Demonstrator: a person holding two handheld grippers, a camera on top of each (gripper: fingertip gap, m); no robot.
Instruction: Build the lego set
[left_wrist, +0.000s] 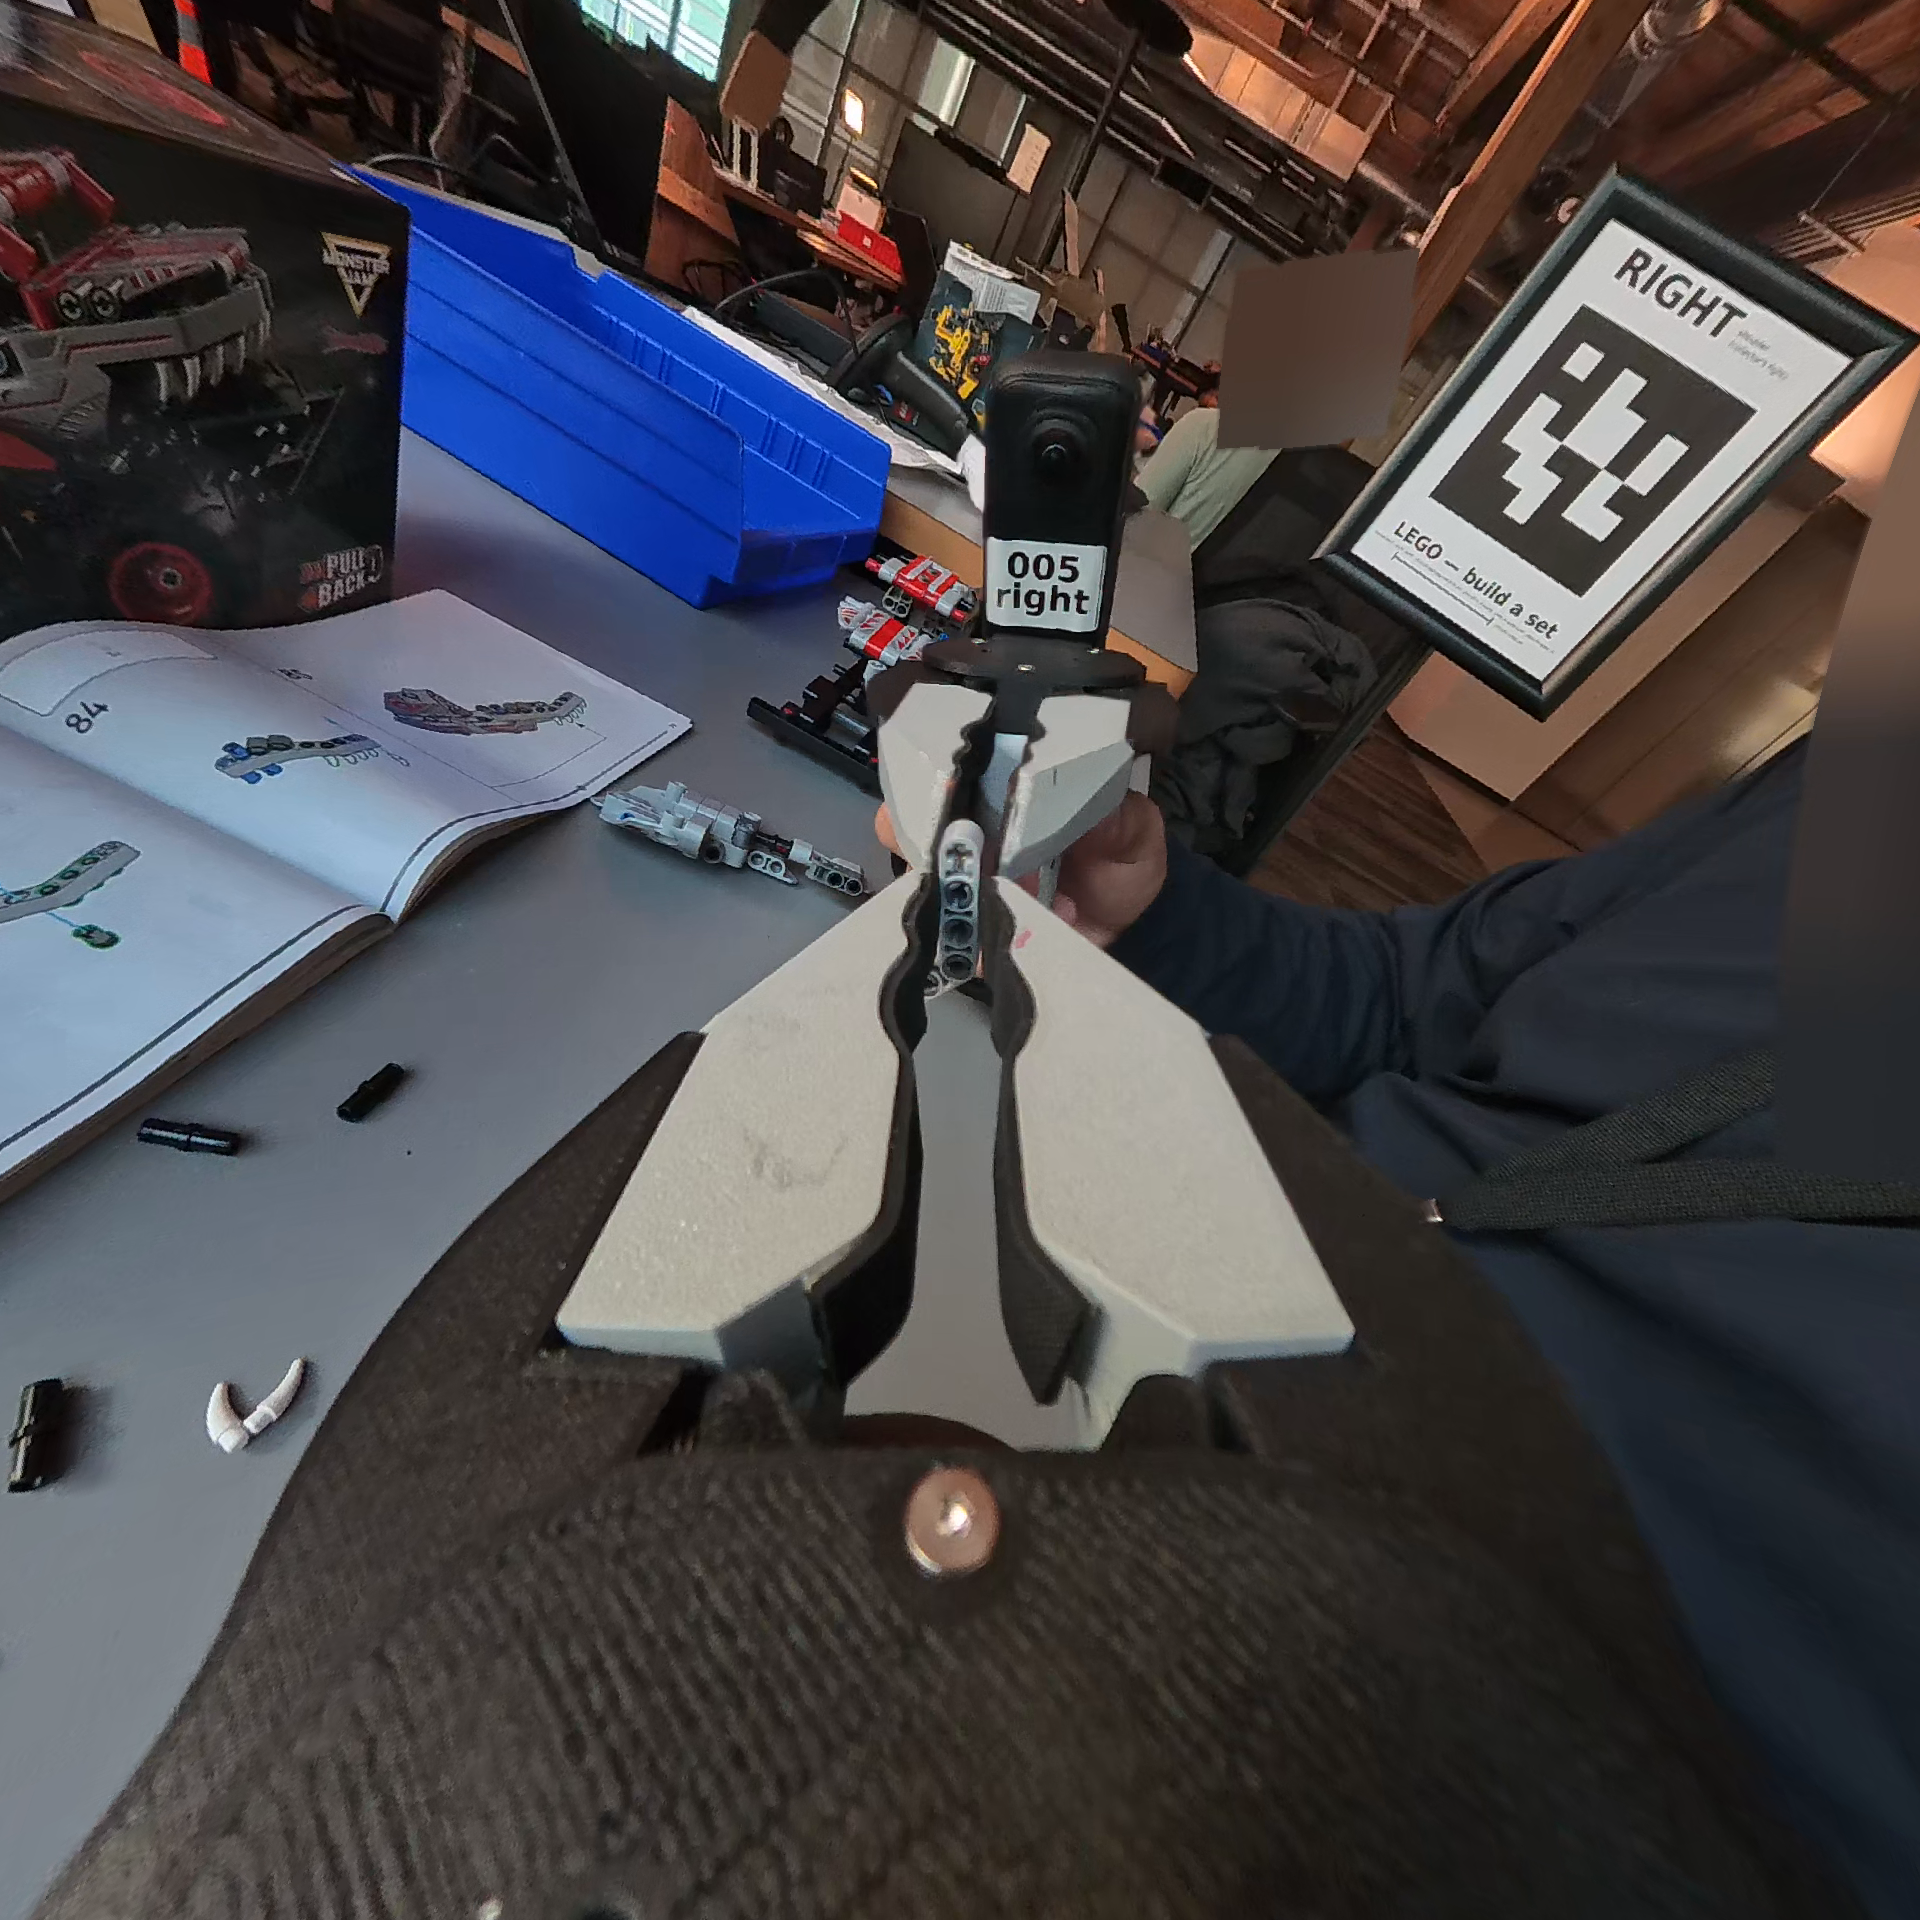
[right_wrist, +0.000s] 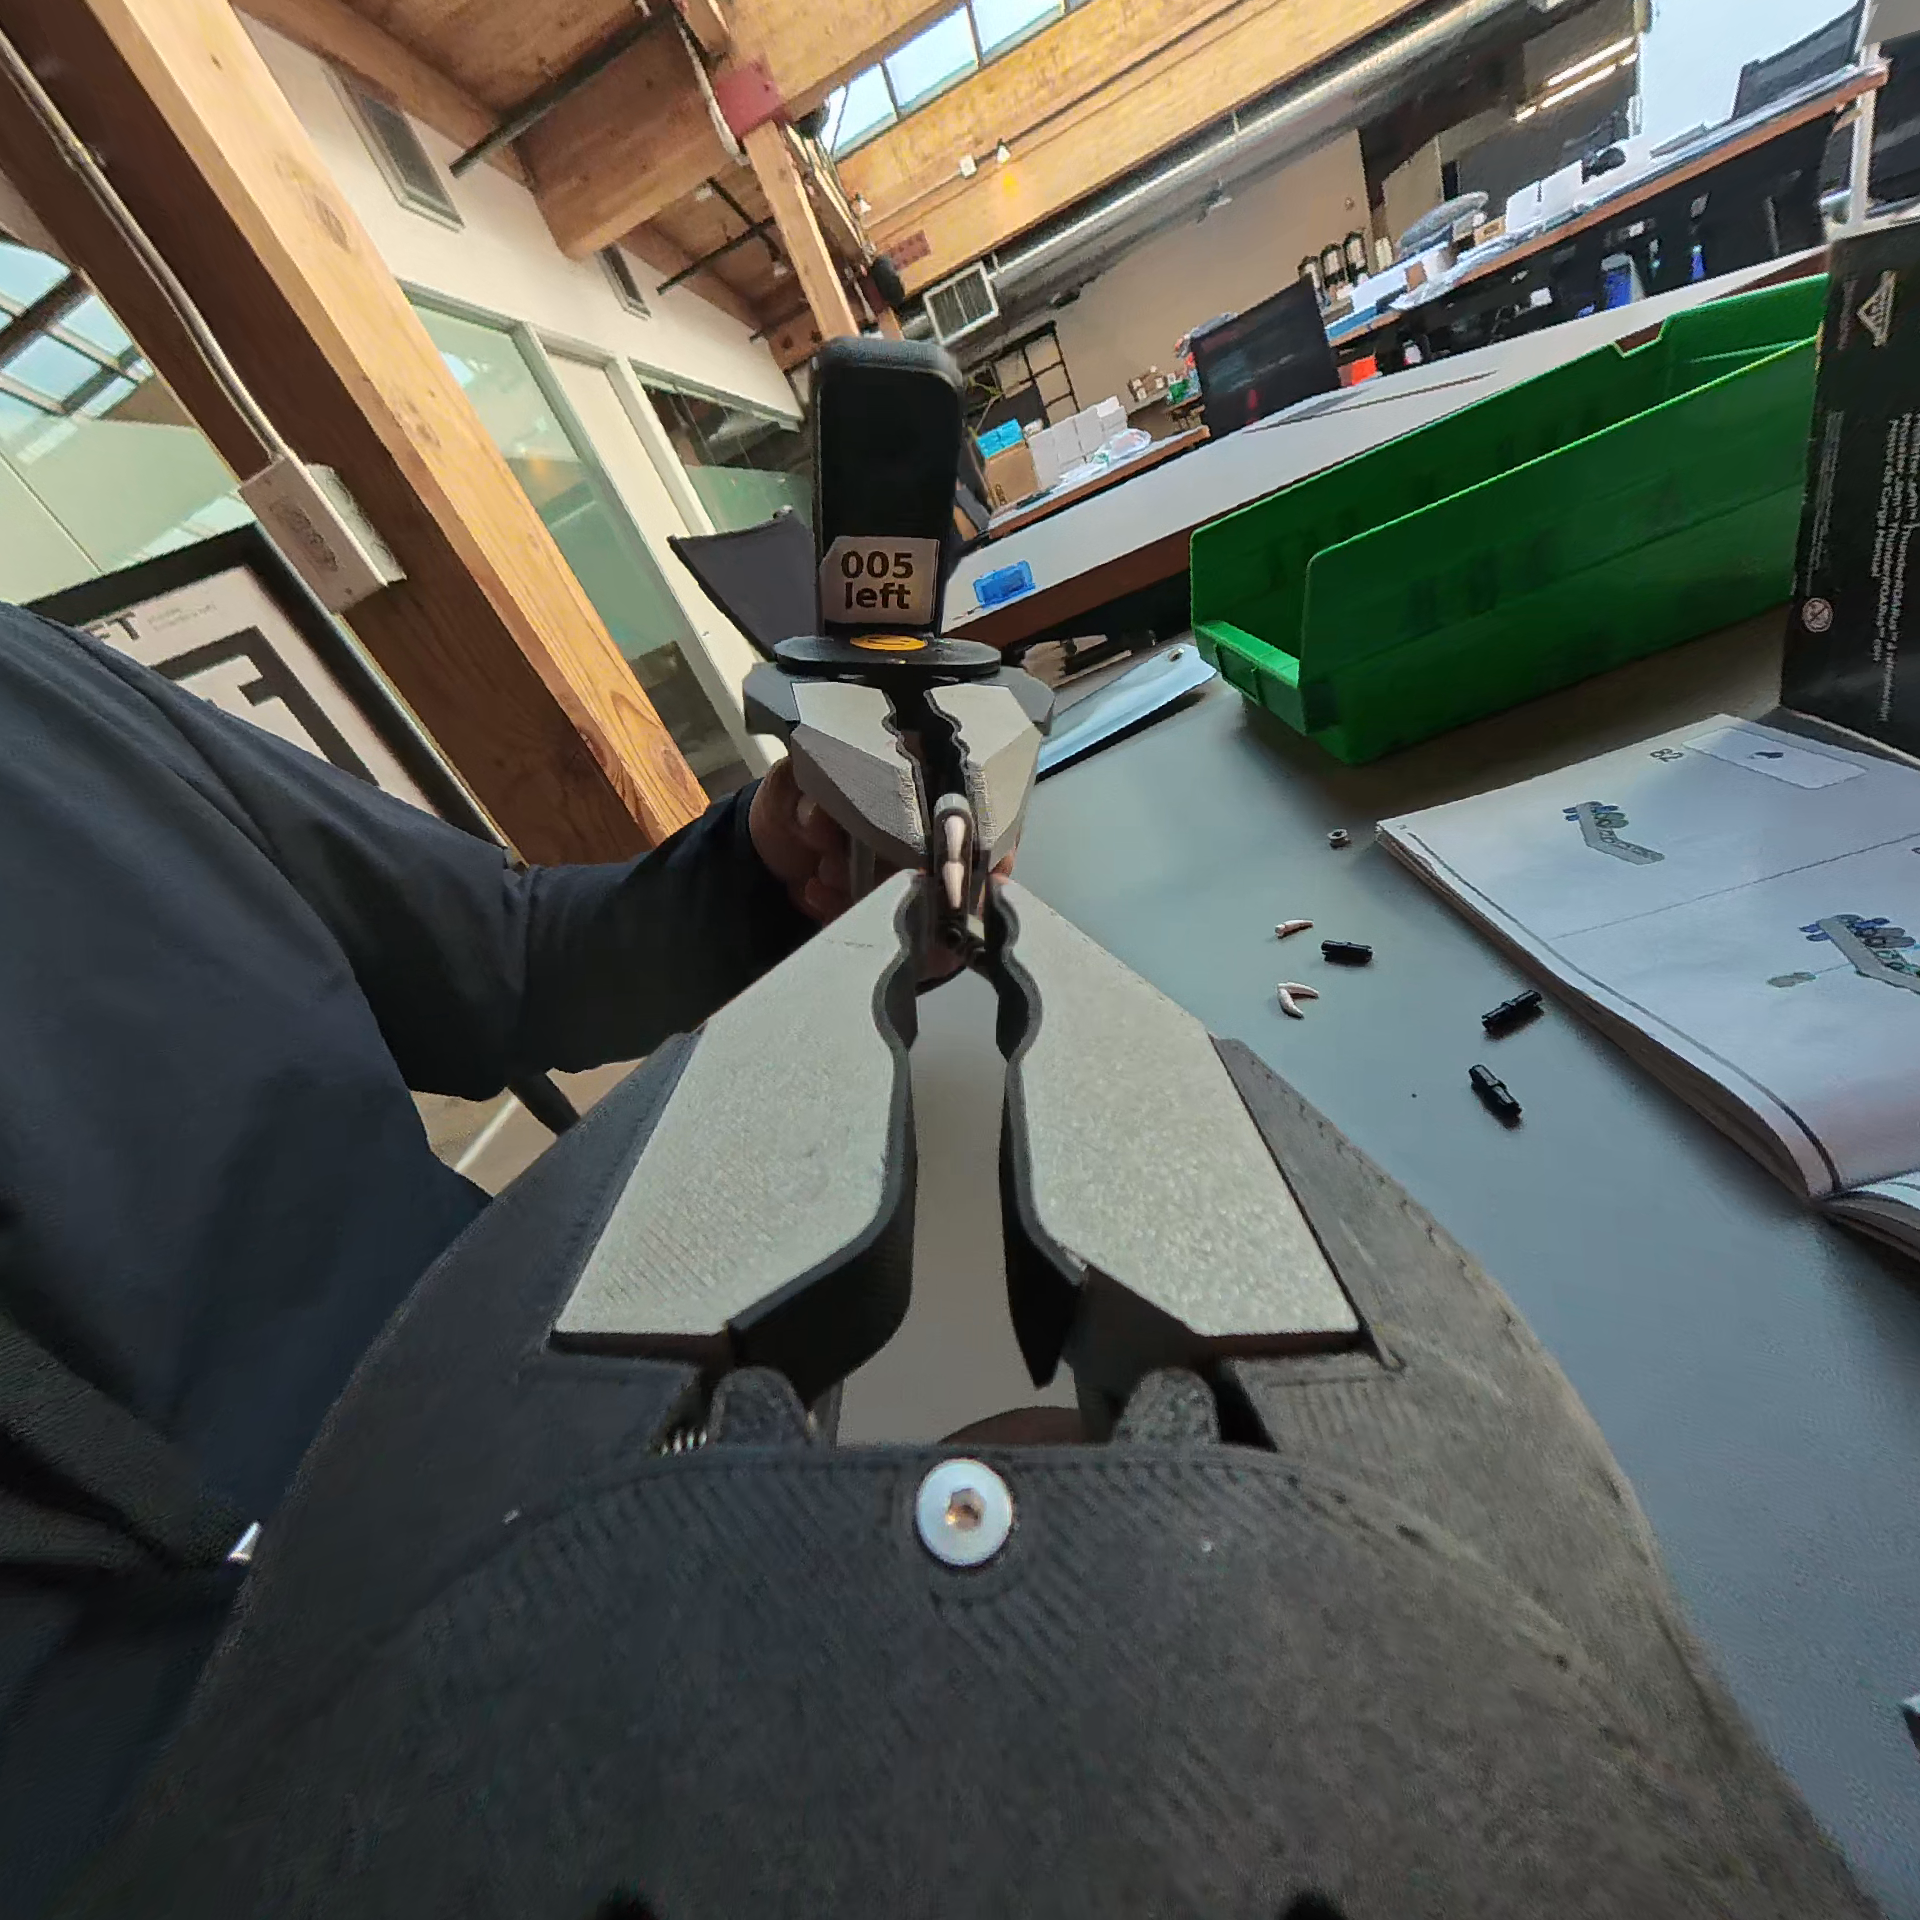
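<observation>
Both grippers are held tip to tip above the grey table (left_wrist: 540, 1018). My left gripper (left_wrist: 951, 920) is shut on a light grey beam (left_wrist: 957, 899) with a row of holes, held upright. My right gripper (right_wrist: 951, 920) is shut on a white tooth piece (right_wrist: 950, 842) with a black pin at its base. The right gripper also shows in the left wrist view (left_wrist: 971, 821), just behind the beam. The left gripper also shows in the right wrist view (right_wrist: 948, 821), just behind the tooth. The two pieces meet between the tips, and the contact itself is hidden.
An open instruction booklet (left_wrist: 260, 831) lies left, with the set box (left_wrist: 197, 364) and a blue bin (left_wrist: 623, 416) behind. A grey sub-assembly (left_wrist: 727, 831), black pins (left_wrist: 187, 1138) and white teeth (left_wrist: 255, 1403) lie loose. A green bin (right_wrist: 1507, 582) stands at the far side. The grippers are tip to tip, or close to it.
</observation>
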